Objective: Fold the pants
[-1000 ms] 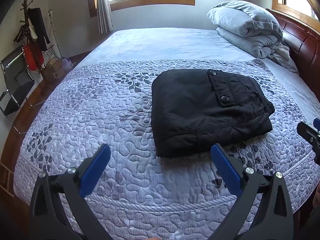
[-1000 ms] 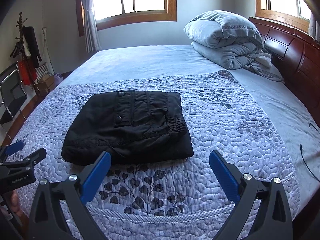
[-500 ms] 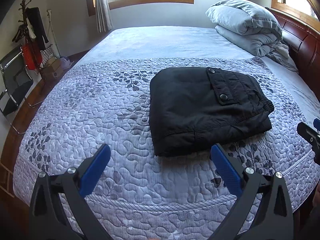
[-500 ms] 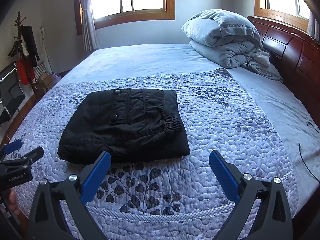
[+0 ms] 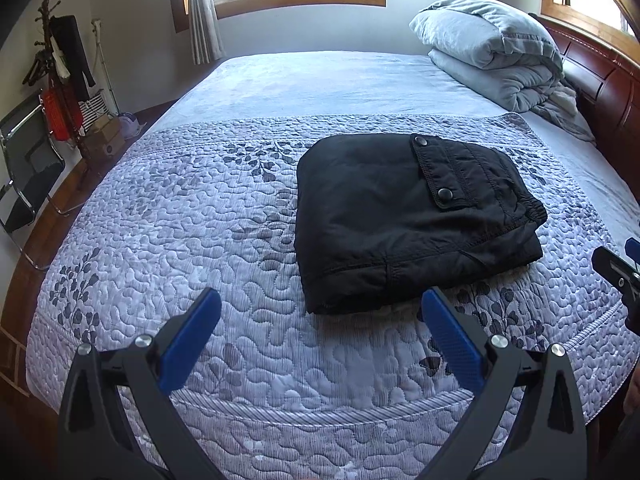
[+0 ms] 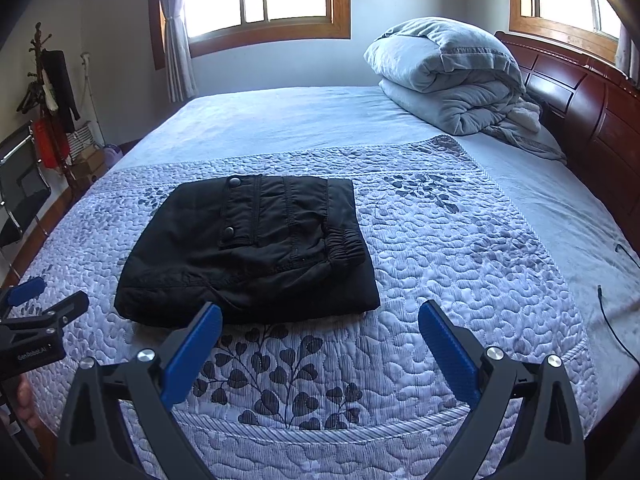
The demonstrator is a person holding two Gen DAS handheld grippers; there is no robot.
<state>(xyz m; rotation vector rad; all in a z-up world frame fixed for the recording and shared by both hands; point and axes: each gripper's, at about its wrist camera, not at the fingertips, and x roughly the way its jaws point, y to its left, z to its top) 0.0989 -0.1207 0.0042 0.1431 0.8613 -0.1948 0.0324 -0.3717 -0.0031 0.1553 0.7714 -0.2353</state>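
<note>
Right now we are holding both grippers above the near edge of the bed (image 5: 280, 88), neither touching anything. Our left gripper (image 5: 320, 332) is hovering with its blue-padded fingers (image 5: 192, 332) spread wide apart and gripping nothing, pointing at the quilted coverlet (image 5: 180, 220) just short of the near edge of the black pants (image 5: 400, 216). Our right gripper (image 6: 320, 336) is likewise hanging with its fingers (image 6: 448, 340) wide apart and empty, the left pad showing just in front of the near hem of the pants (image 6: 256, 248).

We are seeing the pants lying folded into a compact, roughly square bundle on the leaf-patterned coverlet (image 6: 440, 240), nearer the near edge of the bed than the far one. A flap pocket with two snap buttons (image 5: 444, 193) is facing up, and the elasticated waistband (image 6: 346, 242) is bunching along the bundle's right side.

From the left wrist view, the right gripper is peeking in at the right border; from the right wrist view, the left gripper is showing at the lower left with part of a hand (image 6: 24, 400) beneath it.

A rolled grey duvet (image 6: 448, 80) is sitting at the far right corner against the wooden headboard (image 6: 592, 112), and a thin black cable (image 6: 612, 312) is trailing along the right edge of the bed.
</note>
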